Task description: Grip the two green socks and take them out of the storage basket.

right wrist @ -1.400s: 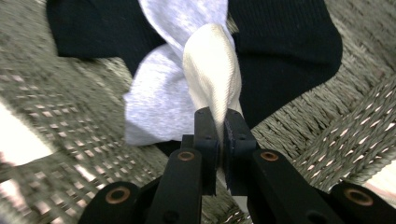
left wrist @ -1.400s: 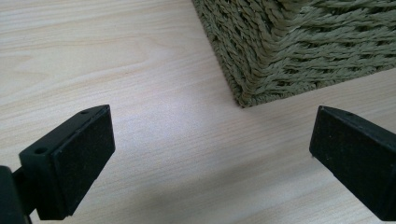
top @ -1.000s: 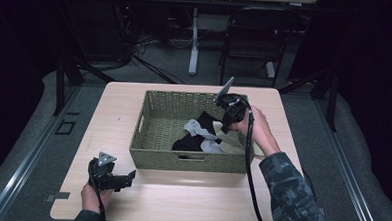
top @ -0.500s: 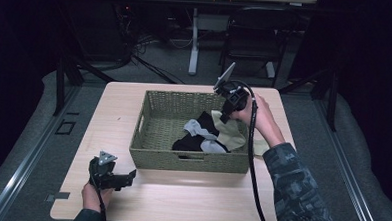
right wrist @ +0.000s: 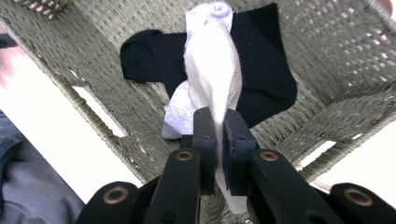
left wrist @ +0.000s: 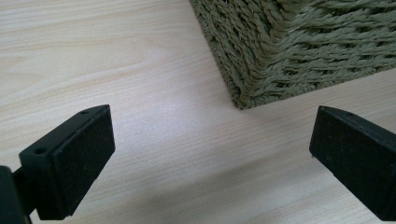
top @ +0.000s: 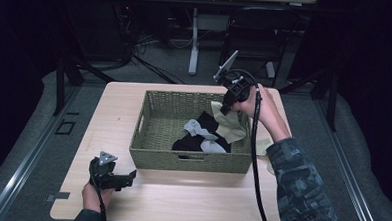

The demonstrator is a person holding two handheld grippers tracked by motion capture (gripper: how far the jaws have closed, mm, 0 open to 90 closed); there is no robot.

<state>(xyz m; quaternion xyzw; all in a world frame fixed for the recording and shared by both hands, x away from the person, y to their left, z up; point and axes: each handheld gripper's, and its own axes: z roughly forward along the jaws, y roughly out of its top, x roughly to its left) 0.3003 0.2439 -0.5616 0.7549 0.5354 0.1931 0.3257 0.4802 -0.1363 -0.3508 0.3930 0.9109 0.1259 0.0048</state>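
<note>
Nearest you, your left tongs rest on the counter at its near left, jaws spread wide with nothing between them, aimed at the near left corner of the woven basket. In the left gripper view that corner sits just beyond the open pads, apart from them, with bare wood between.

The basket stands at the middle of the counter. Inside it, toward its right half, lies a black sock with a pale grey sock draped across it.

Farther back, your right tongs are raised above the basket's far right corner, clamped tight on a cream sock. The sock hangs from the jaws down into the basket, its lower end reaching the pile. In the right gripper view the white fabric is pinched between the two pads and trails down over the black sock.

On the counter just right of the basket lies another cream sock.
</note>
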